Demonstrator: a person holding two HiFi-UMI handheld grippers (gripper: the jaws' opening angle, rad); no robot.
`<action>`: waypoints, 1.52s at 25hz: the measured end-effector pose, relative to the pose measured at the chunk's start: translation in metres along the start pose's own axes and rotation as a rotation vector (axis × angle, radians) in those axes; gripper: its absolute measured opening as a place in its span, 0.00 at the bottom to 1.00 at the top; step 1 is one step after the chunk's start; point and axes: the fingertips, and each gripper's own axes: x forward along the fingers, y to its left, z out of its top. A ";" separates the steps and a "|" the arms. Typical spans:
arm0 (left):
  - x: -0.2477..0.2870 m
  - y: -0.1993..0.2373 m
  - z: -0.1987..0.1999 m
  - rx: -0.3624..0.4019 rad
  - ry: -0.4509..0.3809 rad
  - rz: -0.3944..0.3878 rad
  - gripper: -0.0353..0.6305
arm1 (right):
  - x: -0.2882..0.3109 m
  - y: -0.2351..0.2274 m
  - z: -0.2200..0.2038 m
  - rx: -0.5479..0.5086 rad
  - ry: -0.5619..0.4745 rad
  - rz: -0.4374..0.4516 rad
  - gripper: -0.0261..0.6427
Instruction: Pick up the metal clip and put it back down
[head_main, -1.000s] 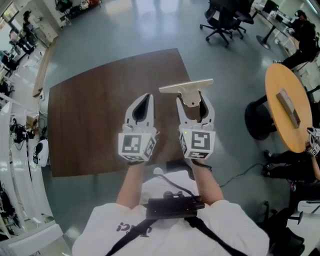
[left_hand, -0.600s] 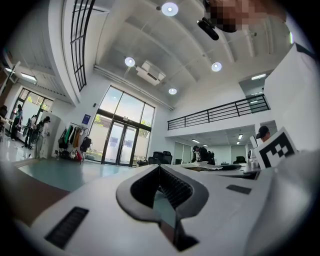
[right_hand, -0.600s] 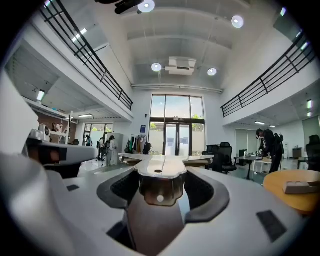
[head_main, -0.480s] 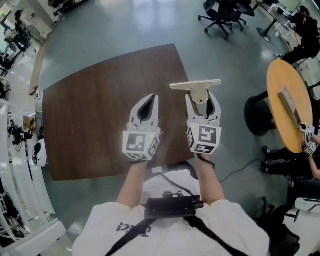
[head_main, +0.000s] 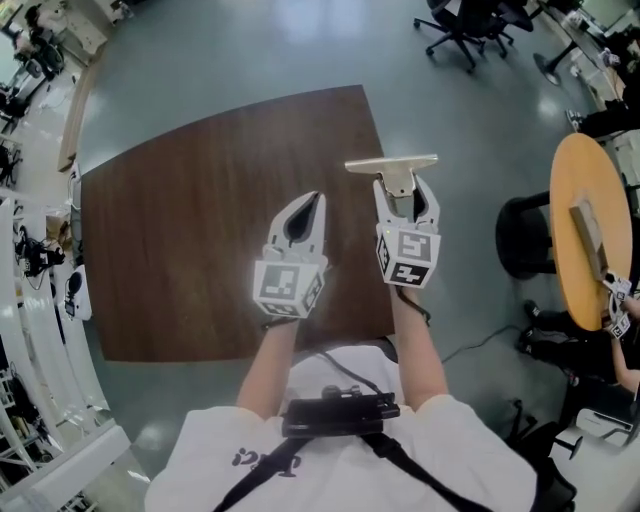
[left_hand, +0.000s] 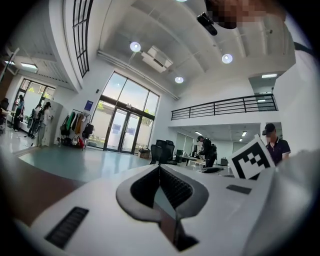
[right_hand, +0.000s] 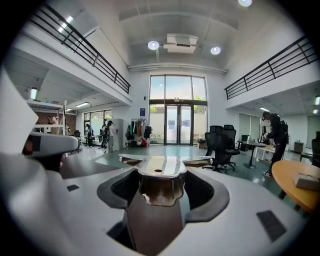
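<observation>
Over a dark wooden tabletop (head_main: 180, 230), a person is holding two grippers side by side. The right gripper (head_main: 405, 195) is clamping the shiny metal clip (head_main: 392, 163) by its handle over the tabletop's right edge, while the left gripper (head_main: 312, 203), jaws together, is carrying nothing.

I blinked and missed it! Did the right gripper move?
Yes. The right gripper, shut on the metal clip, moved forward, away from the table's near edge, and slightly toward its right edge.
</observation>
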 end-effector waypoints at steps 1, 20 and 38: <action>0.008 0.005 -0.006 -0.005 0.011 0.005 0.08 | 0.014 -0.003 -0.004 0.000 0.017 0.003 0.48; 0.133 0.058 -0.146 -0.100 0.238 -0.016 0.08 | 0.208 -0.027 -0.159 0.025 0.339 0.046 0.48; 0.118 0.075 -0.187 -0.143 0.322 0.004 0.08 | 0.223 -0.004 -0.242 0.036 0.542 0.060 0.48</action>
